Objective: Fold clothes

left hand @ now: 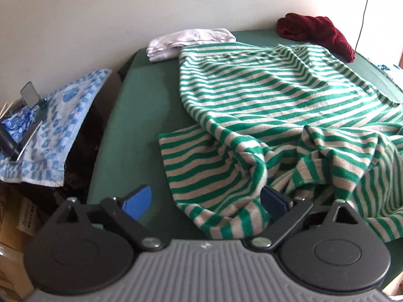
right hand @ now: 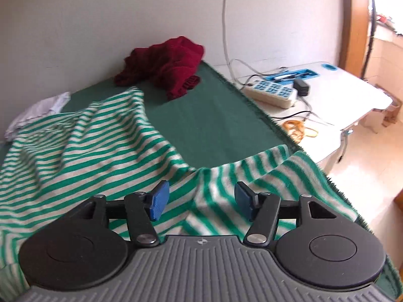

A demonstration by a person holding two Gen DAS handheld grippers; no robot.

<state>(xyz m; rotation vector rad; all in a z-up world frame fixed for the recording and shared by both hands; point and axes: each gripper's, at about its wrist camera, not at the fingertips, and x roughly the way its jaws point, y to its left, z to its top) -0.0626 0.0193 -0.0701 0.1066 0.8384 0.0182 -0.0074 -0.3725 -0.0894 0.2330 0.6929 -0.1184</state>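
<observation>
Right now my left gripper [left hand: 206,198] is spread wide with the striped sweater [left hand: 264,105] draped between its pads, and my right gripper [right hand: 199,201] hangs unclenched just above it; the sweater lies rumpled on the green cloth [right hand: 214,115], near a maroon garment [right hand: 166,63]

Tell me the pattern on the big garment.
Green and cream stripes on the garment, clearest from the left wrist.

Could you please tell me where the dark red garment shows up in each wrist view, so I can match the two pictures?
Left wrist: the dark red garment lies crumpled at the upper right, at the far edge of the green cloth by the wall.
Right wrist: it sits upper centre, against the wall.
Shared landmark: the green striped garment spread in front of it.
</observation>
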